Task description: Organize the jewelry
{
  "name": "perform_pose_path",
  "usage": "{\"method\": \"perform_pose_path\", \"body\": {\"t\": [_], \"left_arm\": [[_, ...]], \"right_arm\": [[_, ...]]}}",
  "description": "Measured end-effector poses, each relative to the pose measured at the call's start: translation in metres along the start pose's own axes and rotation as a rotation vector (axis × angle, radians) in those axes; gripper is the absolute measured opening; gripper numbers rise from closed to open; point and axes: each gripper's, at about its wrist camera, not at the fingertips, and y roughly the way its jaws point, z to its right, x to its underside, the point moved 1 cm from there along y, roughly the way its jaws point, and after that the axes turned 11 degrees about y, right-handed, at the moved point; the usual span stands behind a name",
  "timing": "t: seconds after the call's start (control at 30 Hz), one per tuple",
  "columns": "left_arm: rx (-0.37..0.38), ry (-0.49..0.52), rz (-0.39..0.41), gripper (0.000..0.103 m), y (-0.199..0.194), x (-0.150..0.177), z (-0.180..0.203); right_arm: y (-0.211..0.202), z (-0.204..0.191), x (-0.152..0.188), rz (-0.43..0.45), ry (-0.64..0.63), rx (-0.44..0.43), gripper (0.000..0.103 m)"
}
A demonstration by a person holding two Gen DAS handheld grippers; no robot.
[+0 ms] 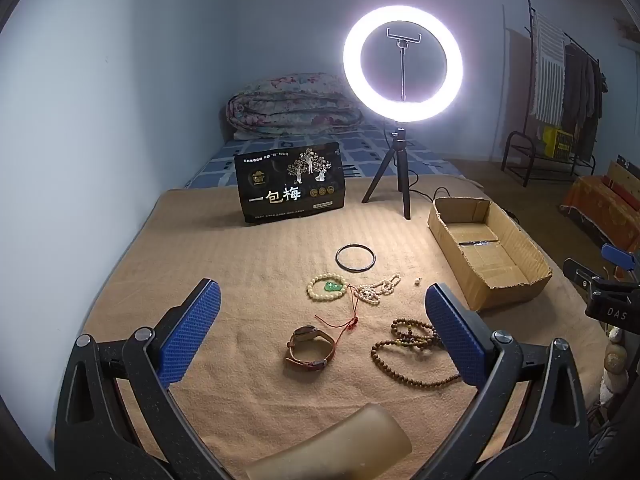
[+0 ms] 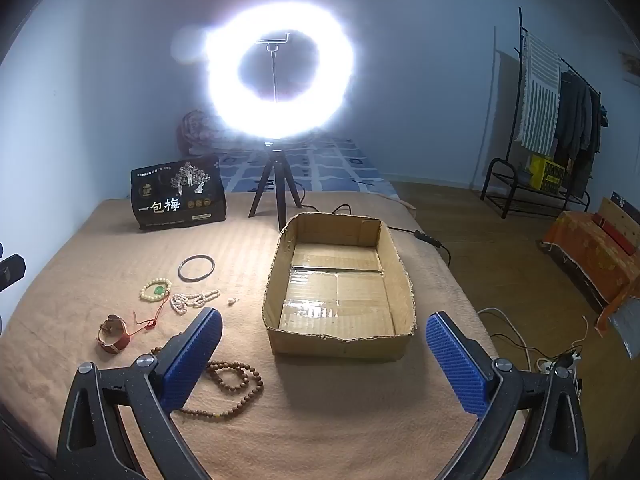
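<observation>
Jewelry lies on a tan blanket (image 1: 248,264): a dark bangle (image 1: 355,257), a cream bead bracelet (image 1: 325,286) with a green pendant on a red cord, a white pearl strand (image 1: 378,288), a brown-strapped watch (image 1: 311,347) and a long brown bead necklace (image 1: 412,344). My left gripper (image 1: 324,328) hangs open above the watch, holding nothing. An empty cardboard box (image 2: 340,284) sits right of the jewelry. My right gripper (image 2: 324,348) stands open over the box's near wall, its left finger above the brown bead necklace (image 2: 234,384).
A lit ring light on a black tripod (image 1: 402,80) stands at the back, its cable trailing right. A black snack bag (image 1: 294,182) stands left of it. A translucent curved piece (image 1: 332,448) lies at the near edge. The blanket's right edge drops to wooden floor.
</observation>
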Motion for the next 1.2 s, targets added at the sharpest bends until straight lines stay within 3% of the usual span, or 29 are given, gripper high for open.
{"method": "perform_pose_path", "body": {"t": [0.73,1.2], "left_arm": [[0.003,0.003,-0.012,0.103,0.005,0.012,0.002],[0.005,-0.025,-0.088,0.103,0.028,0.016,-0.016]], "right_arm": [[0.006,-0.004,0.002,-0.025,0.0,-0.028,0.103],[0.023,-0.018,0.01,-0.1,-0.054,-0.091,0.103]]}}
